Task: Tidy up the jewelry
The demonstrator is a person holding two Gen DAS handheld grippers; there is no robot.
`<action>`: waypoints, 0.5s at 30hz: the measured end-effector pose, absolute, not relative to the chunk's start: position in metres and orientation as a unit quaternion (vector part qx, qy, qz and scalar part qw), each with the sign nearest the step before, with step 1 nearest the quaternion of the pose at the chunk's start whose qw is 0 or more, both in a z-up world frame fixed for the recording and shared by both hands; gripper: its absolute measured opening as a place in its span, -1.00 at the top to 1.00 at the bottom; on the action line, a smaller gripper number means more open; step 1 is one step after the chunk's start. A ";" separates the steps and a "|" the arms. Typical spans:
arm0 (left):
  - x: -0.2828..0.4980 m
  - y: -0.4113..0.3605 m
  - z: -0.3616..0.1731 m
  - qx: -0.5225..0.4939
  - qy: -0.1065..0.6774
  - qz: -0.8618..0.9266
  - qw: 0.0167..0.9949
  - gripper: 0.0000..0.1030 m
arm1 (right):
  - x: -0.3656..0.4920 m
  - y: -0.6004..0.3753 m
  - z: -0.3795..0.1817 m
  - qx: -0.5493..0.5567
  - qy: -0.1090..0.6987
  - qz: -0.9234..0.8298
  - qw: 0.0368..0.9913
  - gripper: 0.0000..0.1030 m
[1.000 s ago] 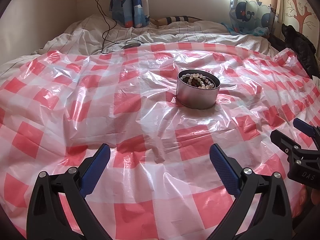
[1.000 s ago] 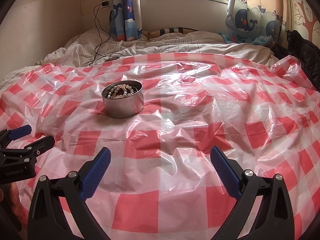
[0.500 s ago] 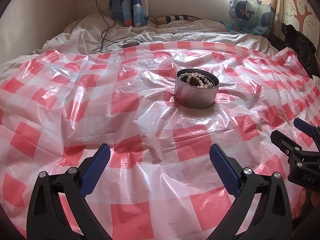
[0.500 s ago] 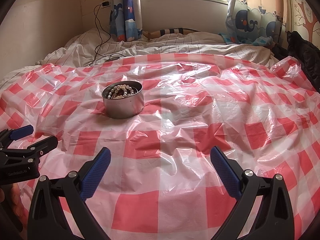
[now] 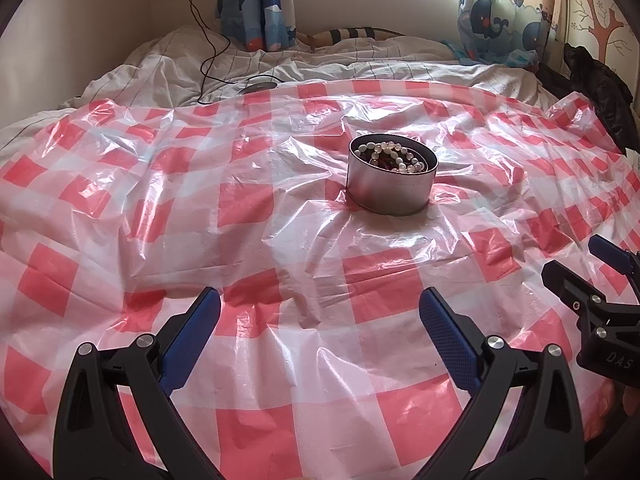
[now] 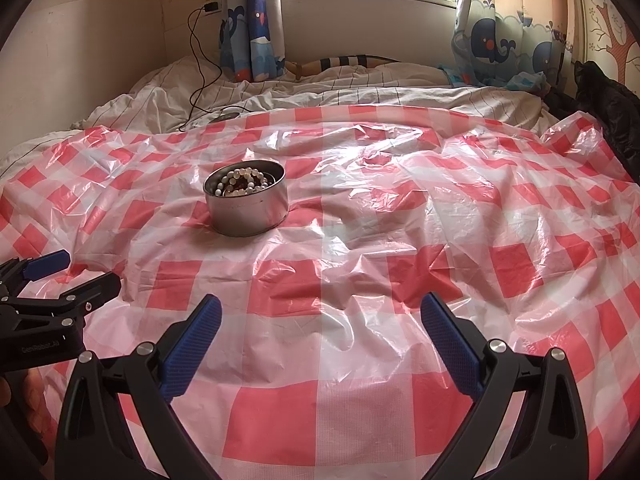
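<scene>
Two grippers, left gripper (image 5: 320,320) and right gripper (image 6: 320,320), hover with jaws apart, empty, over the checked sheet (image 5: 240,208); bead bracelets (image 5: 394,156) fill the round tin (image 5: 390,194) mid-sheet.

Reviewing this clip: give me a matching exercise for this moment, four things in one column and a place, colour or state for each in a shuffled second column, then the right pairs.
Things:
1. metal tin
2. bead bracelets
3. left tool
4. black cable

Descriptions:
A. hangs from a wall plug and trails onto the striped bedding
B. open, empty, low over the checked plastic sheet
C. piled inside a container
D. lidless, standing upright on the red and white sheet

Pairs: 1-D, 2-C, 3-B, 4-A
</scene>
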State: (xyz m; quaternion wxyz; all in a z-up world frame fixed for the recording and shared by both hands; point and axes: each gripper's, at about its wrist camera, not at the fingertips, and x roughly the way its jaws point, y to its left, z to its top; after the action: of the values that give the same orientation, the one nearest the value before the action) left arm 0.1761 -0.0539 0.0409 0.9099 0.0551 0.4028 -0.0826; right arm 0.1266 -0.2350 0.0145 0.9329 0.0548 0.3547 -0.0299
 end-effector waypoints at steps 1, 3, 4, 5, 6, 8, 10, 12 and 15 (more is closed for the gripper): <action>0.176 -0.053 0.041 0.055 0.403 -0.082 0.910 -0.85 | 0.127 -0.235 0.015 0.055 0.355 -0.030 0.933 -0.85; 0.177 -0.054 0.041 0.057 0.403 -0.079 0.910 -0.85 | 0.127 -0.235 0.014 0.056 0.355 -0.030 0.933 -0.85; 0.177 -0.054 0.040 0.060 0.404 -0.077 0.910 -0.85 | 0.127 -0.235 0.015 0.056 0.355 -0.030 0.933 -0.85; 0.177 -0.055 0.039 0.063 0.404 -0.073 0.910 -0.85 | 0.127 -0.235 0.015 0.055 0.355 -0.030 0.933 -0.85; 0.178 -0.056 0.038 0.067 0.406 -0.066 0.909 -0.85 | 0.127 -0.236 0.015 0.055 0.355 -0.030 0.933 -0.85; 0.178 -0.056 0.035 0.077 0.405 -0.054 0.910 -0.85 | 0.127 -0.236 0.015 0.056 0.354 -0.030 0.933 -0.85; 0.175 -0.052 0.036 0.065 0.392 -0.048 0.916 -0.85 | 0.127 -0.236 0.015 0.057 0.352 -0.031 0.934 -0.85; 0.173 -0.044 0.039 0.041 0.382 -0.054 0.922 -0.85 | 0.126 -0.237 0.014 0.060 0.348 -0.035 0.935 -0.85; 0.176 -0.037 0.043 0.019 0.390 -0.066 0.918 -0.85 | 0.125 -0.241 0.014 0.067 0.344 -0.038 0.936 -0.85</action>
State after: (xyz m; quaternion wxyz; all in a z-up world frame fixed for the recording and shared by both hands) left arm 0.1759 -0.0373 0.0426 0.9184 0.0192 0.3897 -0.0660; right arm 0.1253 -0.2411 0.0140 0.9356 0.0674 0.3445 -0.0375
